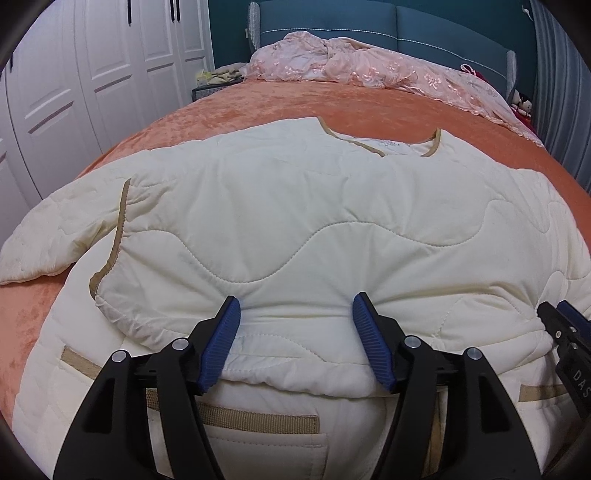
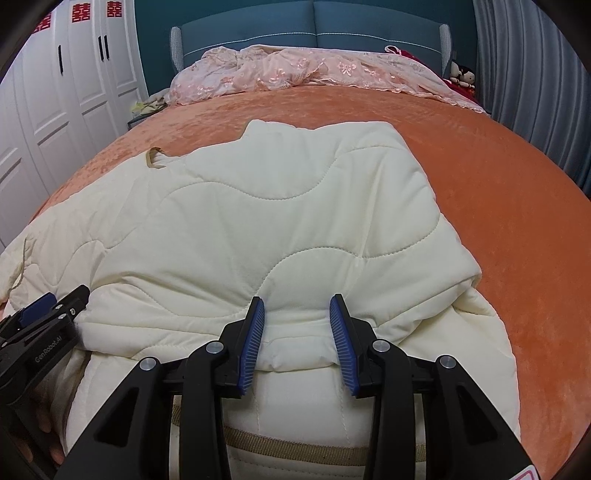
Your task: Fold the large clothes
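Note:
A cream quilted jacket [image 1: 295, 206] with tan trim lies spread on the orange bed cover [image 1: 369, 107], neckline at the far end. One layer is folded over, and its thick near edge crosses in front of both grippers. My left gripper [image 1: 295, 304] rests on that edge, the fold lying loose between its wide-set blue pads [image 1: 221, 343]. In the right wrist view the jacket [image 2: 277, 221] bunches between the pads of my right gripper [image 2: 297, 301], which is shut on the fold. Each gripper shows in the other's view: the right one [image 1: 557, 321] and the left one [image 2: 55, 299].
A pink lace quilt [image 1: 369, 62] is heaped against the blue headboard [image 2: 314, 26]. White wardrobe doors [image 1: 92, 74] stand on the left and a grey curtain [image 2: 535, 74] on the right. Dolls [image 2: 463, 75] sit by the headboard. A hand [image 2: 40, 424] holds the left gripper.

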Demonstrator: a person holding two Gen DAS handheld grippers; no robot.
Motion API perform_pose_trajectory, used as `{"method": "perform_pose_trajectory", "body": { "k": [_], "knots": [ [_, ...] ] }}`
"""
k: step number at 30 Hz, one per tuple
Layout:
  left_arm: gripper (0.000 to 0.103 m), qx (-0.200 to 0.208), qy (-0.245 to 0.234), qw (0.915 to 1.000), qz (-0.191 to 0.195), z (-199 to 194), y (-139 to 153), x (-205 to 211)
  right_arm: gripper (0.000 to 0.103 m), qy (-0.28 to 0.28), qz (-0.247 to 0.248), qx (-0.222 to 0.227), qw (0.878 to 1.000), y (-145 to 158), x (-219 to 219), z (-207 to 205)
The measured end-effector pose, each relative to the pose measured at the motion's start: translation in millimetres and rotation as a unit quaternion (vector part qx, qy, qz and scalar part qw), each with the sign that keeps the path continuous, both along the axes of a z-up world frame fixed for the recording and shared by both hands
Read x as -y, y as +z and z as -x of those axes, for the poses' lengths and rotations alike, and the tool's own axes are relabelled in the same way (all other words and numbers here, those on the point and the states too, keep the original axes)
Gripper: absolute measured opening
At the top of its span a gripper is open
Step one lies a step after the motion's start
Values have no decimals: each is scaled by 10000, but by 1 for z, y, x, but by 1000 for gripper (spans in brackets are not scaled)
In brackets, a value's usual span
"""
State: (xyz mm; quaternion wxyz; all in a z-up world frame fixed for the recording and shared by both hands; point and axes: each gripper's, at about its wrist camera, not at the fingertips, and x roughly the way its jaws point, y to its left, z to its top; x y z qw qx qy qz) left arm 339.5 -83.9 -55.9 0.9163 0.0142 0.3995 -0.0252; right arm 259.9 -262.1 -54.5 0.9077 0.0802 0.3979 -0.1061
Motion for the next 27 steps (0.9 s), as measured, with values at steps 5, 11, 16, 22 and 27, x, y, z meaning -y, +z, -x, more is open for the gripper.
{"method": "perform_pose_trajectory", "body": {
  "k": [5,11,16,22,27],
  "knots": [
    [63,-115,207,9966,795,11,34,-49,37,-34,-107,-176,9998,10,2,-4],
    [81,-18,1229,9873,1003,26,64,-186,43,226,-188,-27,9996,50,-50,17],
    [81,-358,2750,9499,1442,25,46,-338,52,707,-336,46,9969,60,-105,45],
    [77,-334,3814,8991,2123,26,27,-454,52,766,-615,-199,9950,54,-128,69],
    [61,-310,4045,8825,2380,9,17,-474,52,747,-520,-421,9950,47,-133,81]
  ]
}}
